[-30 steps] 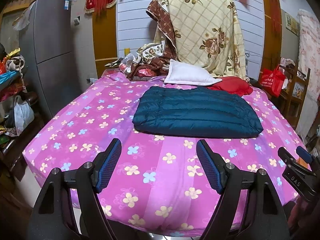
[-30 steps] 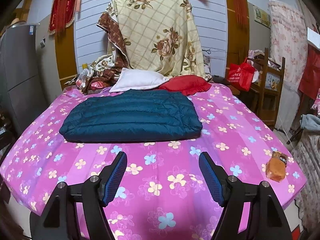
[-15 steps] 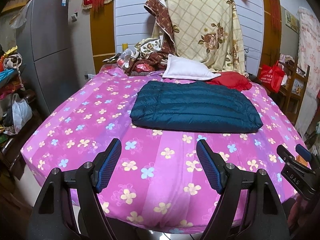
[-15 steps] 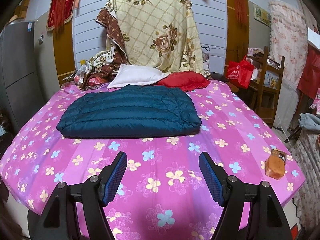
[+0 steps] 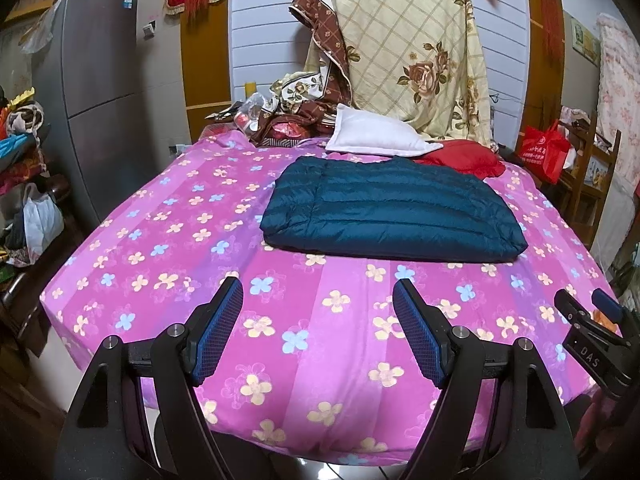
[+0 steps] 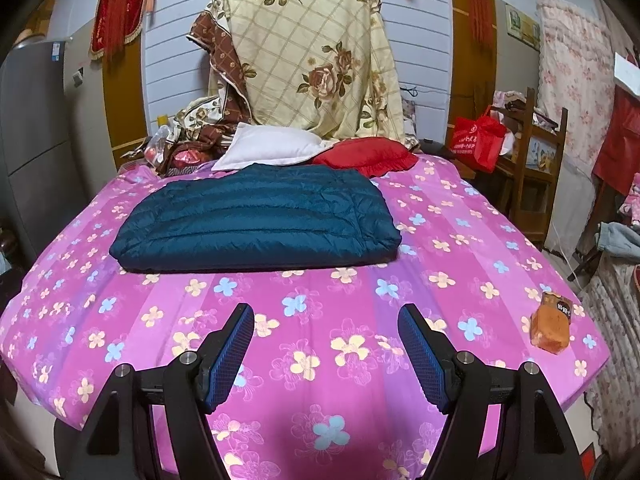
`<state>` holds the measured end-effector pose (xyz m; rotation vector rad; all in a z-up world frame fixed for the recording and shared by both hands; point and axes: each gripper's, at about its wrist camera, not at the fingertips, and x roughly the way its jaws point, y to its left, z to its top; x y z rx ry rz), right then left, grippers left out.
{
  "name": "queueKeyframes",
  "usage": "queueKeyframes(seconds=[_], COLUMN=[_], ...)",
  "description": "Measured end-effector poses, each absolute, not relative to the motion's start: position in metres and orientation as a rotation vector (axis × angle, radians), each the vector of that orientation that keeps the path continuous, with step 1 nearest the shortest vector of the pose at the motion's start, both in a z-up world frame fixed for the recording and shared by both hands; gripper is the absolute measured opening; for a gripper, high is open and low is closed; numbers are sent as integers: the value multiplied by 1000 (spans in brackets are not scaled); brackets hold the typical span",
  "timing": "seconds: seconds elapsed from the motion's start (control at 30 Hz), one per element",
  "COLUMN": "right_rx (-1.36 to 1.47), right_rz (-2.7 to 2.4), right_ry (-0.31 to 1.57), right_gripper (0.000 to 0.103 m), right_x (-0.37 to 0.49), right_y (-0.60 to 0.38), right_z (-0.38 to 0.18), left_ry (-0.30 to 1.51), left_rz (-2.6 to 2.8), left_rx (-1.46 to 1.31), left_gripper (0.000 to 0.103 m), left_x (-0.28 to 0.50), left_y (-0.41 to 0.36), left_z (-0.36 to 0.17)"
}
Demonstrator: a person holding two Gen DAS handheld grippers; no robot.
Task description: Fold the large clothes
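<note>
Both claws idle over the near edge of the bed [image 5: 168, 240], each pitched downward.

Left claw [image 5: 318, 332]: jaws spread wide, blue pads facing each other, nothing between them but the pink flowered sheet underneath. No contact with any fabric.

Right claw [image 6: 326, 354]: same state, jaws wide apart, empty, hovering above the sheet. In the left wrist view it shows at the far right edge [image 5: 588, 312], beside the left claw and apart from it.

Folded jacket [image 5: 392, 216], dark teal quilted puffer: lies flat on the bed as a rough rectangle, ahead of both claws and well apart from them. From the left claw it sits ahead and slightly right; from the right claw [image 6: 256, 220] it sits ahead and slightly left. Edges look squared, layers stacked.

Beyond the jacket, further from the claws: white pillow [image 6: 268, 152] touching or just behind its far edge, red cushion [image 6: 364, 156] beside the pillow on the right. Beige rose-print quilt [image 6: 312, 60] hangs draped behind them.

Right of the right claw, near the bed's right edge: small orange packet [image 6: 550, 328], well apart from the jacket.

Left of the left claw, off the bed: grey fridge [image 5: 104, 92]. Right of the bed: red bag [image 6: 478, 142] on a wooden shelf unit.
</note>
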<state>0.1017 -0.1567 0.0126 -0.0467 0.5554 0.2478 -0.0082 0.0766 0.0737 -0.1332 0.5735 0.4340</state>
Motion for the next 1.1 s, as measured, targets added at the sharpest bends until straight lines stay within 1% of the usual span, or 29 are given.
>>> queueKeyframes(seconds=[0.7,1.0,1.1], right_rx=[-63,-80,-88], right_rz=[254,267,268], right_ry=[544,541,529], right_gripper=[72,72,72], right_x=[99,97,95], right_y=[-153,-148,-148], right_z=[16,20,24], left_ry=[521,419,376], left_rz=[444,481,513], left_rx=[-124,-60,-5], left_gripper=[78,78,80], left_x=[-15,-24,-29], left_y=[78,70,65], left_z=[73,82,86])
